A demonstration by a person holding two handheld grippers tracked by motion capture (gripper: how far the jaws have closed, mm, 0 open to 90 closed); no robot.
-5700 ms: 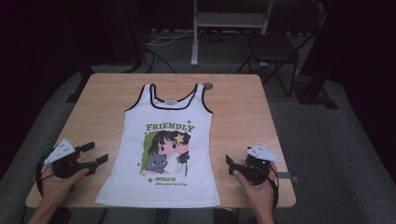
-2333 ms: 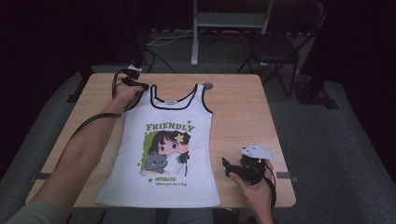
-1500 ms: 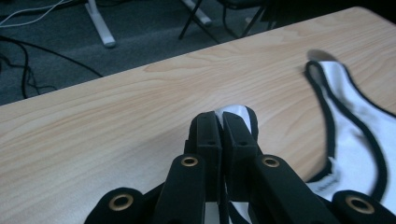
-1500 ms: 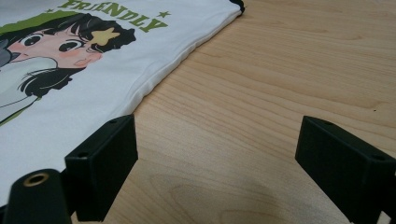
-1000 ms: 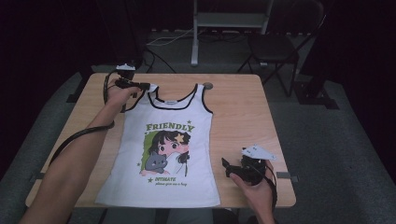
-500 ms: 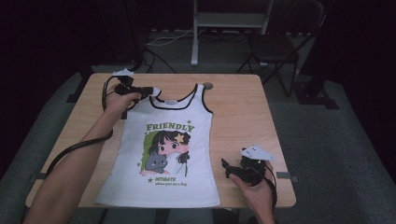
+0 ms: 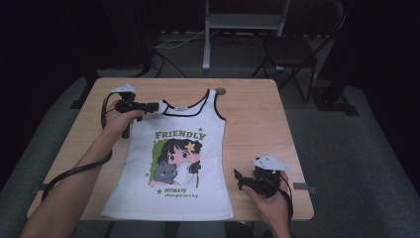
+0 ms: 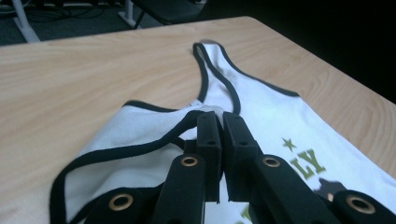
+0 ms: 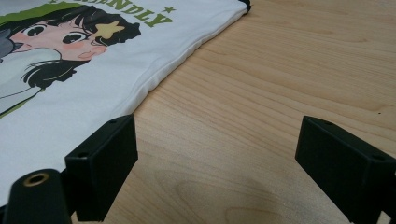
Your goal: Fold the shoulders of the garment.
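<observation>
A white tank top [image 7: 178, 163] with black trim, the word FRIENDLY and a cartoon girl lies flat on the wooden table [image 7: 257, 119]. My left gripper [image 7: 157, 105] is at its far left corner, shut on the left shoulder strap. In the left gripper view the strap's [image 8: 140, 149] black-edged loop bunches up before the closed jaws of this gripper [image 8: 220, 115]. My right gripper [image 7: 237, 179] rests on the table beside the shirt's near right side. It stands open over bare wood [image 9: 215, 154], with the shirt's side hem [image 9: 154, 79] just to its left.
A small round grommet [image 7: 220, 91] sits in the table just behind the right strap. Beyond the table stand a metal stand [image 7: 242, 22] and a dark chair [image 7: 292, 49] on grey floor. Cables trail from both grippers across the table.
My left gripper has drawn a little toward the near side, taking the left strap with it. The right gripper has stayed put.
</observation>
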